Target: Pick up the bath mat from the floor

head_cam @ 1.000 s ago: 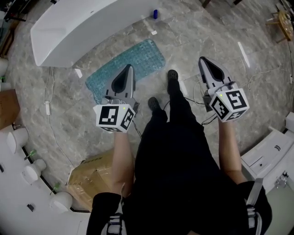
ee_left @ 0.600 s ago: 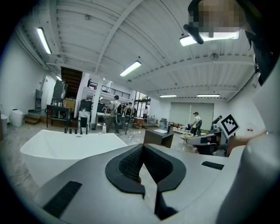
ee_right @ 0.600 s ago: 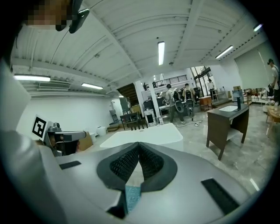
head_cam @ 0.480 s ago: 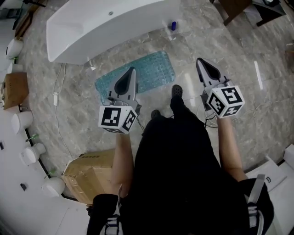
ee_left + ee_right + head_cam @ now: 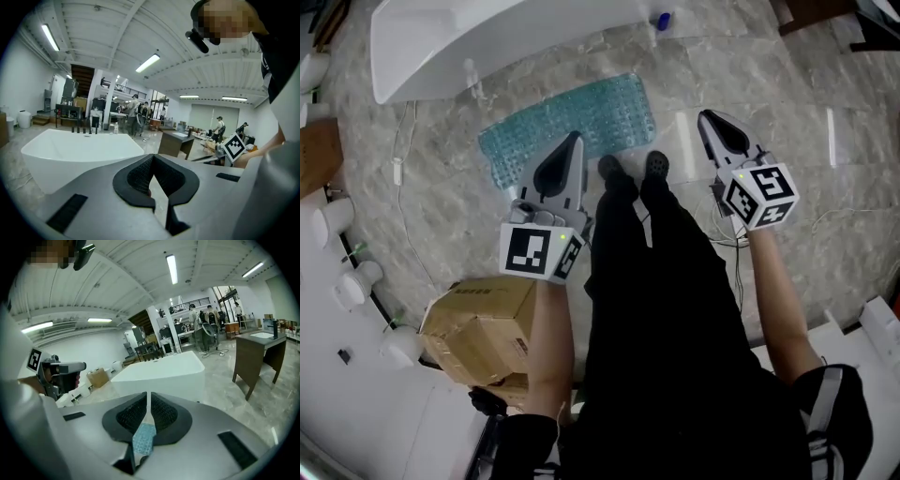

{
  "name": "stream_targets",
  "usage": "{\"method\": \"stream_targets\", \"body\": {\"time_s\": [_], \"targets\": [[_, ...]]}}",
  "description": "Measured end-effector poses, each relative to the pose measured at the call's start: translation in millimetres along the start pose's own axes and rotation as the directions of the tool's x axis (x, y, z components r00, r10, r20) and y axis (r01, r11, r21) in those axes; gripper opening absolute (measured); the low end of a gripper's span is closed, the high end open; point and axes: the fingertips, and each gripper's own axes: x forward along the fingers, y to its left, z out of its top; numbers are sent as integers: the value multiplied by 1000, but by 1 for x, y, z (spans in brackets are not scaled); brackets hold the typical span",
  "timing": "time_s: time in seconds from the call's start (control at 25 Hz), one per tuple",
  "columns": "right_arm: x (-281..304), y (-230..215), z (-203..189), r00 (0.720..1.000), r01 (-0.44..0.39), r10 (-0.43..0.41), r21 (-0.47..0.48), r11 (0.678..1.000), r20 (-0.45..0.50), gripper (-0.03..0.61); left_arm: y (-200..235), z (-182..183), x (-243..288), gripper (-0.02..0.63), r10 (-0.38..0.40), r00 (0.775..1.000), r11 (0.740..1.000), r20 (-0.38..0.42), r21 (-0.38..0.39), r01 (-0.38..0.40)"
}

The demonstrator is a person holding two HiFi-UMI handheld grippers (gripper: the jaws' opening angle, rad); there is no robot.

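The teal bubbled bath mat (image 5: 581, 122) lies flat on the marble floor in front of the white bathtub (image 5: 487, 37). The person's two black shoes (image 5: 630, 167) stand at its near edge. My left gripper (image 5: 575, 139) hangs at waist height over the mat's near side, pointing forward, its jaws meeting at the tip (image 5: 152, 156) with nothing between them. My right gripper (image 5: 705, 116) is held to the right of the mat over bare floor, shut and empty (image 5: 147, 393). Below its jaws a strip of the mat (image 5: 143, 439) shows.
A cardboard box (image 5: 478, 323) sits at my left. White ceramic fixtures (image 5: 337, 220) line the left edge. A cable (image 5: 398, 169) runs over the floor left of the mat. A blue bottle (image 5: 662, 19) stands by the tub's end. A wooden table (image 5: 255, 352) stands right.
The person has stepped forward, so the shoes now reach the mat's near edge and the tub is nearer. Both grippers stay raised and shut, the left one now over the mat.
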Motion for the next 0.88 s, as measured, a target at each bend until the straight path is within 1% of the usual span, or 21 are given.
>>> {"method": "stream_targets", "body": {"time_s": [0.12, 0.24, 0.4, 0.48, 0.56, 0.6, 0.64, 0.72, 0.88], "targets": [[33, -9, -31, 998, -10, 11, 6, 1000, -62, 14, 19, -25, 24, 12, 0, 1000, 999, -17, -34, 0], [66, -21, -68, 991, -33, 34, 10, 999, -126, 14, 36, -59, 53, 12, 6, 1000, 997, -27, -83, -8], [121, -41, -133, 981, -28, 37, 52, 998, -190, 14, 63, -112, 96, 12, 3, 999, 996, -51, -90, -7], [149, -53, -166, 975, -17, 30, 63, 998, -218, 15, 79, -142, 119, 12, 26, 998, 995, -56, -93, -31], [180, -66, -198, 969, -9, 23, 56, 998, -245, 40, 97, -174, 142, 12, 62, 997, 991, -55, -113, -68], [197, -72, -215, 966, -6, 19, 51, 999, -259, 76, 106, -192, 152, 11, 73, 996, 989, -59, -125, -80], [214, -77, -234, 962, -2, 15, 48, 999, -273, 92, 113, -211, 161, 12, 78, 995, 987, -70, -135, -87], [242, -87, -273, 954, 9, 6, 47, 999, -300, 96, 123, -252, 174, 12, 77, 992, 983, -103, -157, -93], [292, -110, -358, 937, 32, -14, 45, 998, -349, 142, 140, -335, 193, 12, 65, 984, 979, -167, -180, -95]]}}
